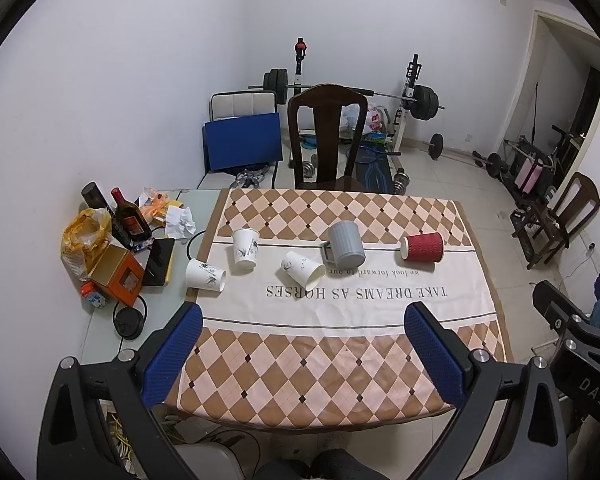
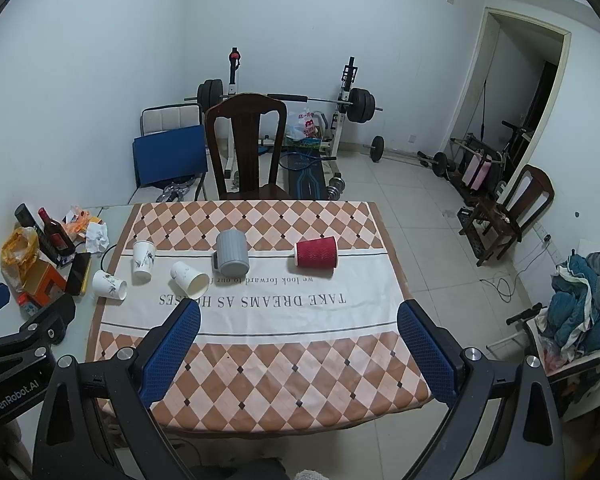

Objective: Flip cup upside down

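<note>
My left gripper and right gripper both hang spread wide and empty above the near edge of the checkered tablecloth. Across its white band lie a red cup on its side, a grey mug seemingly mouth-down, and three white paper cups. Beyond stand a dark chair and a barbell rack.

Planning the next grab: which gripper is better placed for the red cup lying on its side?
Right, probably. The red cup lies toward the table's right side, nearer the open right gripper; the left gripper faces the white cups.
</note>
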A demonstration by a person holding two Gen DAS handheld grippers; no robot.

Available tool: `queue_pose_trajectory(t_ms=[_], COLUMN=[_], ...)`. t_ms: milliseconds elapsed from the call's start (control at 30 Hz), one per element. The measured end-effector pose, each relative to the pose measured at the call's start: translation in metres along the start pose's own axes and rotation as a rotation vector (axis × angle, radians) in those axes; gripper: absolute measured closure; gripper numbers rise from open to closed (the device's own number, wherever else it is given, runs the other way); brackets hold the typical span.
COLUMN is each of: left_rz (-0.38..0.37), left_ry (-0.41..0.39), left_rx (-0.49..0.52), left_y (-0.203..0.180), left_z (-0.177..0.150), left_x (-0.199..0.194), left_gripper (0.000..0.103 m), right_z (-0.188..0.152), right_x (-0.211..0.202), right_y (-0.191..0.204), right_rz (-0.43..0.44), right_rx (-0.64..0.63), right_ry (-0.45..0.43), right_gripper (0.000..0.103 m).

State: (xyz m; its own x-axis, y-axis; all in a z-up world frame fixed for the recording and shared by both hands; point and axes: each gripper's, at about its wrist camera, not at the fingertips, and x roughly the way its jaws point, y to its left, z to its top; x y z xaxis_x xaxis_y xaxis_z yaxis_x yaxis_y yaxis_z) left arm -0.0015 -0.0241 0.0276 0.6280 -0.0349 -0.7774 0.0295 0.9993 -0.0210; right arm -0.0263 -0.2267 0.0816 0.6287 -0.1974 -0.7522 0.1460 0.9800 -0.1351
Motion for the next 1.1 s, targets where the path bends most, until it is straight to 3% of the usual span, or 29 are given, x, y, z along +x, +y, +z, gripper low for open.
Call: queue_pose_trajectory(t_ms=[67,100,200,333,533,900,1100], left_rz=[-0.001,-0.003,0.003,0.029,0.083,0.178,0.176], left_ry=[0.001,0.004,0.01,0.014,0.068,0.291,0.399], left_rx=[0.0,0.001,0.008,0.015,0.013,0.008,-0.049], left_y=[0.0,-0.002,-0.004,0.0,0.036,0.091,0.115], left_z=[0.0,0.002,0.012,0.021,0.007,-0.013,-0.008], left_x=[0.0,-0.002,-0.001,0.015,0.076,0.201,0.262], left_gripper=[0.0,0.0,0.0,0.0,0.0,0.0,0.0], right_z=[0.001,0.023,0.036,0.041,0.008,-0.052,-0.064], right_x=[-0.002,-0.012,-0.012,0.011,0.09,0.235,0.297], right_y=[0.001,0.006,0.013,0.022,0.039,0.1,0.132], right_rz=[-0.002,0.001,0.0,0.007,-0.015,-0.021,0.005], right_rx=[0.0,0.001,0.011,0.027,0.039,0.012,-0.023], right_ry=[0.005,0.006,0.015,0.054,0.177,0.416,0.517], right_gripper=[0.003,0.003,0.003,0.003,0.003,0.003,0.003])
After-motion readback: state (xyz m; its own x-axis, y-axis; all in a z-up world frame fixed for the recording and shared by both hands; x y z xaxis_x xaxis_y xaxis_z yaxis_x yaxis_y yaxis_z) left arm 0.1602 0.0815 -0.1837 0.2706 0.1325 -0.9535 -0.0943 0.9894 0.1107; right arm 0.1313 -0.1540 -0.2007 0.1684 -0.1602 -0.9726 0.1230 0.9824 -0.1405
